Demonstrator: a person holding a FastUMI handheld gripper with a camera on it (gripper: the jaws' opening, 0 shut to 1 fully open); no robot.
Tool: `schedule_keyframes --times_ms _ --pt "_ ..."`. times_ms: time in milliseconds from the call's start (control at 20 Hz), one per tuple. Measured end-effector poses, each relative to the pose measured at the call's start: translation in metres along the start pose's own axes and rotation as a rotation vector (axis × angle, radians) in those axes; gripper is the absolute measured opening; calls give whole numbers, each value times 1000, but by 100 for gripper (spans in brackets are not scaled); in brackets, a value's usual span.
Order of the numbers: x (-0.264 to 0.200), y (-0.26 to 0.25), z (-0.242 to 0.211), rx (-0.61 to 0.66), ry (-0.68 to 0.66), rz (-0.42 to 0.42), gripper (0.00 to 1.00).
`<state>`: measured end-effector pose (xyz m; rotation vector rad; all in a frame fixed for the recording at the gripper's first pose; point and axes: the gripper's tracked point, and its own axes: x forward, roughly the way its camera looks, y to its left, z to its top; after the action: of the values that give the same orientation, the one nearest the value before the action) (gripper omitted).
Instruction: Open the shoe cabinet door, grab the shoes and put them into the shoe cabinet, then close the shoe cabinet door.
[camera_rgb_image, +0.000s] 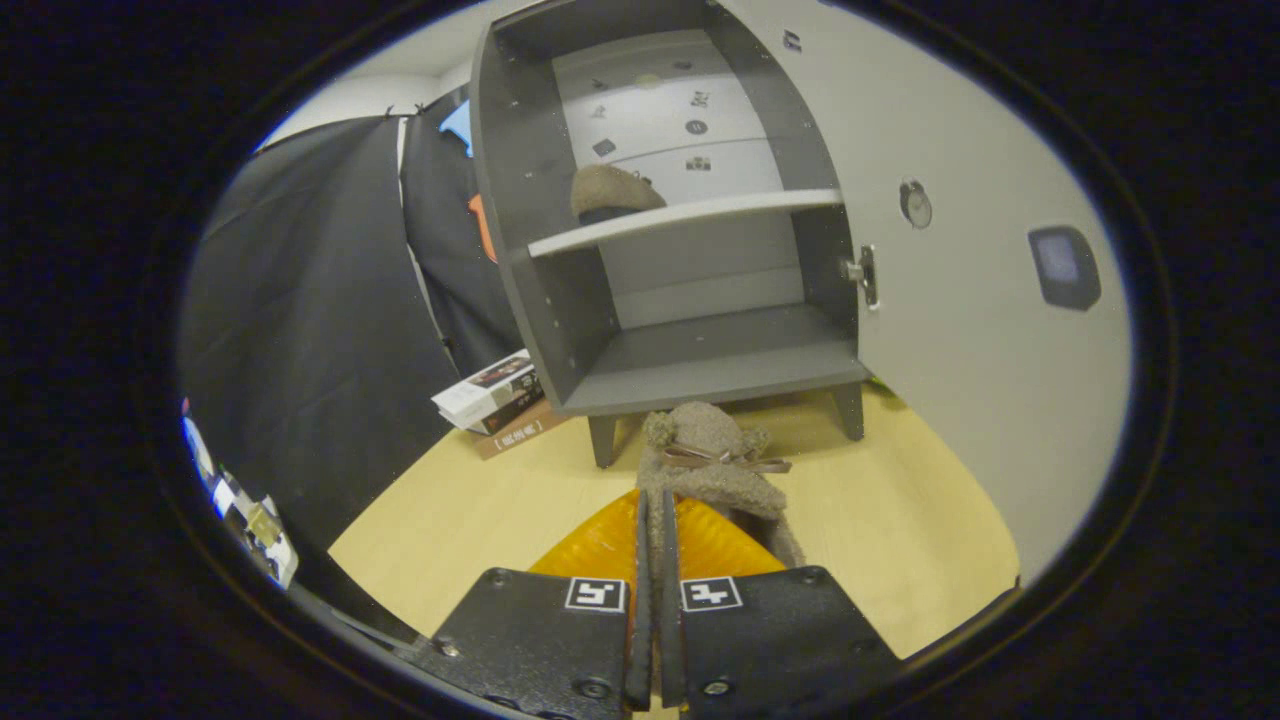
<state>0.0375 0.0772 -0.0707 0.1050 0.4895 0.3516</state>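
The grey shoe cabinet (700, 370) stands ahead on the wooden floor with its door (960, 300) swung wide to the right. One fuzzy brown shoe (612, 192) sits on the upper shelf. A second fuzzy brown shoe (712, 455) with a ribbon bow hangs just ahead of my fingers, in front of the cabinet's lower shelf. My gripper (655, 520) is shut on the rear edge of that shoe, the fingers pressed close together with its fabric pinched between them.
A stack of books (495, 400) lies on the floor against the cabinet's left side. Black cloth hangs along the left. The lower shelf (720, 350) is bare. Light wooden floor (900, 540) spreads out to the right of the held shoe.
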Motion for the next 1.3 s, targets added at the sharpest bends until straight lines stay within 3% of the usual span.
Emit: schedule_keyframes --times_ms 400,700,1050,1300 --pt "-59 23 142 -138 -198 -18 7" --pt "-61 25 252 -222 -351 -127 7" --pt "-12 23 355 -209 -359 -180 7" --pt "46 9 386 -251 -303 -231 7"
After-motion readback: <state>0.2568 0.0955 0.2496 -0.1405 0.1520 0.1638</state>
